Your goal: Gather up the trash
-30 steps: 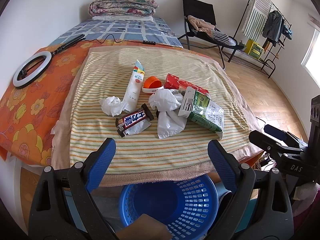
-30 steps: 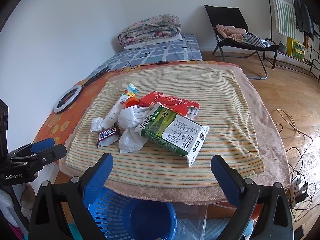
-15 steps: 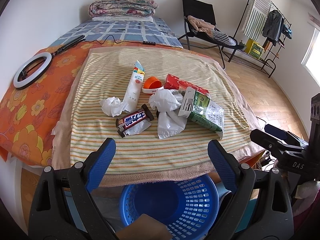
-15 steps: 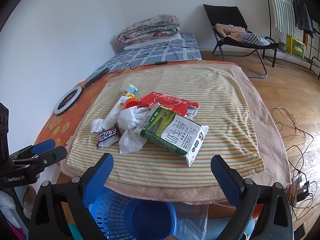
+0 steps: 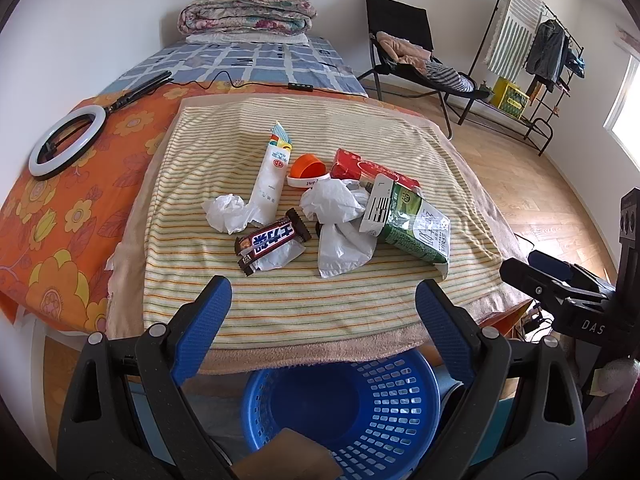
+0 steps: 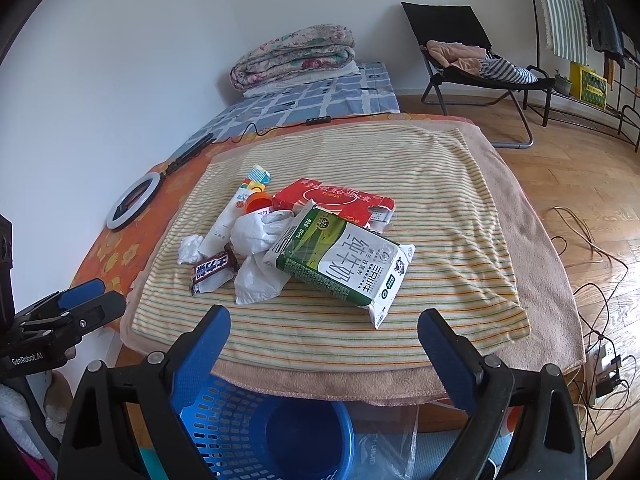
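left gripper (image 5: 323,300): jaws spread wide, nothing between the blue pads, held at the near edge of the striped towel, above the basket.
right gripper (image 6: 324,330): also wide apart, empty, held off the near edge of the towel, all trash well ahead of it.
striped towel (image 5: 312,304): covers the low table, peach border hangs over the near side.
trash pile: 7 items bunched mid-towel, none in a gripper.
candy bar wrapper (image 5: 272,240): dark with white lettering, nearest to the left gripper, lies on a scrap of clear plastic.
crumpled tissue (image 5: 226,216): left end of the pile, touching the white tube.
white tube (image 5: 272,184): lies lengthwise pointing away, colourful tip at the far end.
orange cap (image 5: 307,170): just right of the tube, open side showing.
white plastic bag (image 5: 340,232): crumpled in the middle, partly under the milk pouch.
milk pouch (image 6: 344,268): green and white, rests tilted on the bag and against the red box, nearest item to the right gripper.
red box (image 6: 332,200): flat, behind the pouch.
blue basket (image 5: 404,396): on the floor below the near table edge, perforated wall, a brown piece lies at its near rim.
ring light (image 5: 66,140): on the orange floral cloth, far left, well apart from the trash.
folding chair (image 6: 472,72): far right, clothes piled on it.
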A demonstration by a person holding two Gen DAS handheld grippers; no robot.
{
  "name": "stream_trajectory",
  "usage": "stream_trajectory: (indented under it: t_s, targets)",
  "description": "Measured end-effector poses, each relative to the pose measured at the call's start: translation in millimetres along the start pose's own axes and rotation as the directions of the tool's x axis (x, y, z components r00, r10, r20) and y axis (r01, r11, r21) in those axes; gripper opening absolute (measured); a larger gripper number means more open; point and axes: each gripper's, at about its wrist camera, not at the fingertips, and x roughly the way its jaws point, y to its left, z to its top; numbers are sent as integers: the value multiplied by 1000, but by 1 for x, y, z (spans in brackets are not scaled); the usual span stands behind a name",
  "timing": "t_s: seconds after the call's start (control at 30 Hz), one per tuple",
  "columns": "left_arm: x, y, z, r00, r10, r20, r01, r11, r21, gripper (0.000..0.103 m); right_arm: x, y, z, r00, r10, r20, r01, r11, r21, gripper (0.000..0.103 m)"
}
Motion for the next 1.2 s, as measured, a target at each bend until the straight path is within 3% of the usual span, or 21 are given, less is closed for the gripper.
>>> stream_trajectory:
  t_s: [0.4,0.77,1.0,1.2]
  targets:
    - [-2,20,3,1000,1,-8,-2,1000,-8,95,-1,2,-6,999,-1,53,4,998,-58,95]
    - [-6,48,3,998,61,15,-60,997,-45,95,2,2,-8,999,45,7,-44,992,-121,95]
    - [10,43,8,997,69,-25,-69,997,-16,95,7,-6,14,998,58,-10,-59,982,-182,103]
    - [31,49,18,995,67,-68,-69,997,-28,95,32,-8,41,998,57,-36,-65,952,-299,103]
